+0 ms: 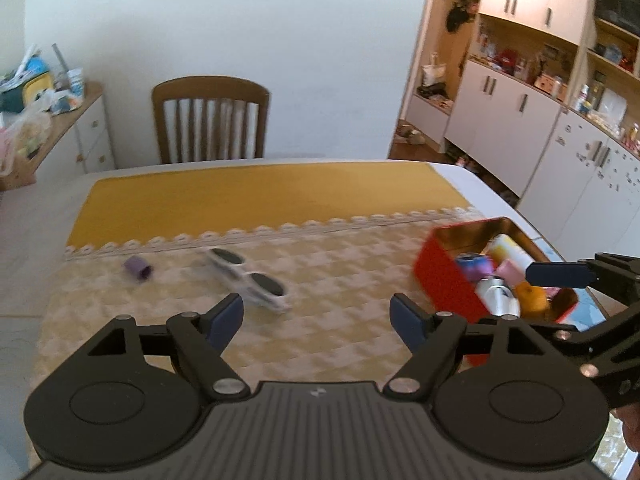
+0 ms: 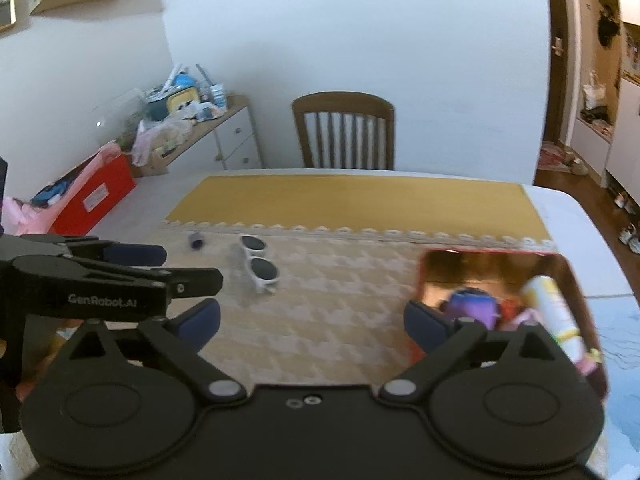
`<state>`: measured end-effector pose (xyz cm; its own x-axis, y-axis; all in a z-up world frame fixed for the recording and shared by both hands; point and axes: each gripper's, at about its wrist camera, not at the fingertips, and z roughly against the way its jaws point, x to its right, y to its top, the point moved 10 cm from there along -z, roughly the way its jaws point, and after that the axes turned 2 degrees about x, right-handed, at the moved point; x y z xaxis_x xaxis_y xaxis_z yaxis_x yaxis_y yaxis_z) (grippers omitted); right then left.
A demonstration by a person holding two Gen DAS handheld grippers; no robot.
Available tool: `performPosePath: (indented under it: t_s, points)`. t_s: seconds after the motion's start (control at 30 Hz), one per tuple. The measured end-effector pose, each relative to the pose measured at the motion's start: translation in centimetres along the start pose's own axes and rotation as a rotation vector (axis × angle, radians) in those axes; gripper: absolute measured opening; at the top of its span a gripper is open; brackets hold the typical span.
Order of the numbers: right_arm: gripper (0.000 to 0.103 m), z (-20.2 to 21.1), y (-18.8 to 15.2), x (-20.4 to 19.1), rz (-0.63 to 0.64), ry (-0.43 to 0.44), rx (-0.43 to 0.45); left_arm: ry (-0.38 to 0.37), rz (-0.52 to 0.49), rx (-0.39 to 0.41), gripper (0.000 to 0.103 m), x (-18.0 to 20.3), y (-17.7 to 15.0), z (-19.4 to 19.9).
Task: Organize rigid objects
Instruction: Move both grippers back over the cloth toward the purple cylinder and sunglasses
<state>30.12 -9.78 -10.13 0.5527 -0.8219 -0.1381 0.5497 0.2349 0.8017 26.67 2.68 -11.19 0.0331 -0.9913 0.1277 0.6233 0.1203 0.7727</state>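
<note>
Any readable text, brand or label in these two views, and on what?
"GenRobot.AI": on the left tool's black arm, right wrist view.
"DA", cut off at the picture's edge: on the right tool's arm, left wrist view.
White label on the red box by the wall: too blurred to read.

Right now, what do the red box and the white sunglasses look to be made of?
Red box: likely tin, painted red outside; its inner wall shines golden and mirror-like. White sunglasses: probably glossy plastic, with a thick white frame and dark lenses; motion blur leaves this open.

One pair of white sunglasses (image 1: pixel 248 280), one purple cylinder (image 1: pixel 138 268), one red tin (image 1: pixel 452 280), one chair (image 1: pixel 210 120).
</note>
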Motion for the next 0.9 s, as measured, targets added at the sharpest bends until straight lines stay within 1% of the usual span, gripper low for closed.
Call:
performPosePath:
  t_s: [0.03, 0.1, 0.27, 0.53, 0.7, 0.9]
  points:
    - [0.103, -0.5, 0.1, -0.8, 0.008, 0.007, -0.001, 0.009, 0.002, 0.003, 0.082, -0.8, -0.1, 0.1]
    - [0.103, -1.3, 0.3, -2.1, 0.022, 0.013, -0.005, 0.033, 0.011, 0.01, 0.083, -2.6, -0.2, -0.1]
    - [0.103, -4.0, 0.9, -4.6, 0.054, 0.028, -0.033, 0.092, 0.051, 0.016, 0.083, -7.2, -0.1, -0.9]
    - [0.103, -9.1, 1.7, -6.8, 0.097, 0.045, -0.089, 0.182, 0.079, 0.026, 0.083, -13.0, 0.5, -4.0]
    - [0.103, -12.5, 2.0, -7.1, 0.126, 0.05, -0.126, 0.215, 0.087, 0.011, 0.083, -15.5, 0.6, -6.9]
    - [0.102, -16.8, 1.9, -7.1, 0.153, 0.054, -0.181, 0.224, 0.087, 0.001, 0.083, -16.7, 0.3, -9.9]
